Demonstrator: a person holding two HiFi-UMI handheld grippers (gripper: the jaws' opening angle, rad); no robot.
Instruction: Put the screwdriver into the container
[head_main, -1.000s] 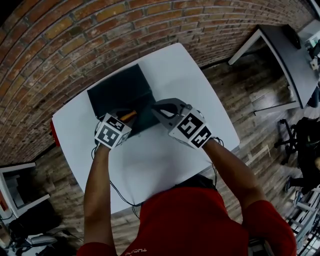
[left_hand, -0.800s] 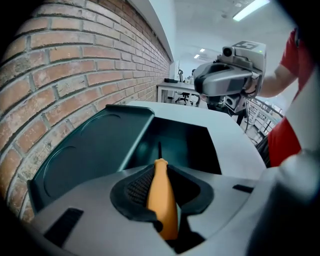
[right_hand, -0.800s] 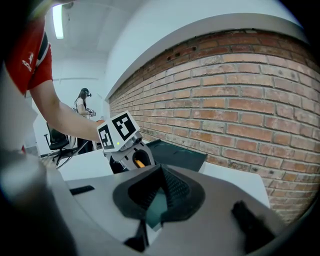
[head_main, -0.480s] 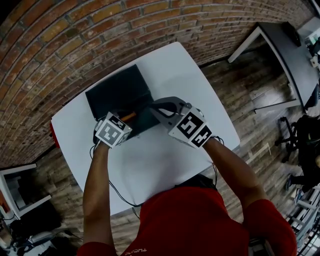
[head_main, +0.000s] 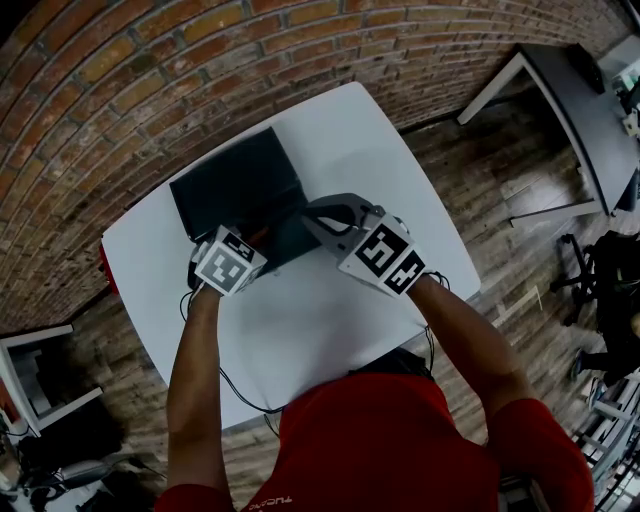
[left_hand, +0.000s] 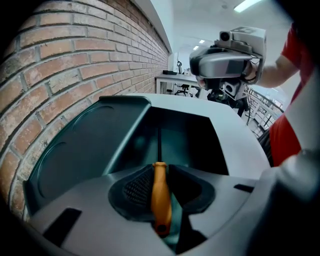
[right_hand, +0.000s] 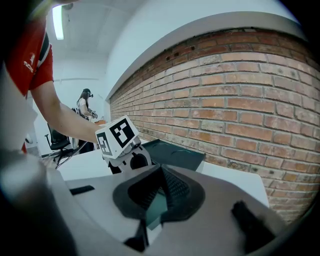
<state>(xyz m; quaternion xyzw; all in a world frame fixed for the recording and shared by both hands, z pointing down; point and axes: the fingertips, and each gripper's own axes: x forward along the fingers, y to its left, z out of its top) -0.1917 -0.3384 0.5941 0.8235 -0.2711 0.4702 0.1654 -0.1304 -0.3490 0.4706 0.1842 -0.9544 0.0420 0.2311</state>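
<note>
A screwdriver (left_hand: 161, 200) with an orange handle is clamped in my left gripper (left_hand: 160, 175). Its dark shaft points down into the dark teal container (left_hand: 187, 142). The container's lid (left_hand: 82, 150) lies open toward the brick wall. In the head view the left gripper (head_main: 252, 243) is at the container's (head_main: 290, 243) near-left corner, and the screwdriver is almost hidden there. My right gripper (right_hand: 159, 192) is shut on the container's thin teal wall (right_hand: 155, 212). From above, the right gripper (head_main: 310, 216) holds the box's right side beside the lid (head_main: 235, 180).
The box sits on a white table (head_main: 320, 320) against a brick wall (head_main: 120, 70). Something red (head_main: 103, 268) pokes out at the table's left edge, and cables hang below it. A dark desk (head_main: 585, 110) and a chair stand to the right. A person (right_hand: 85, 104) stands far off.
The left gripper has edged slightly farther over the container, so less of the orange handle shows from above. The right gripper has stayed on the box's wall.
</note>
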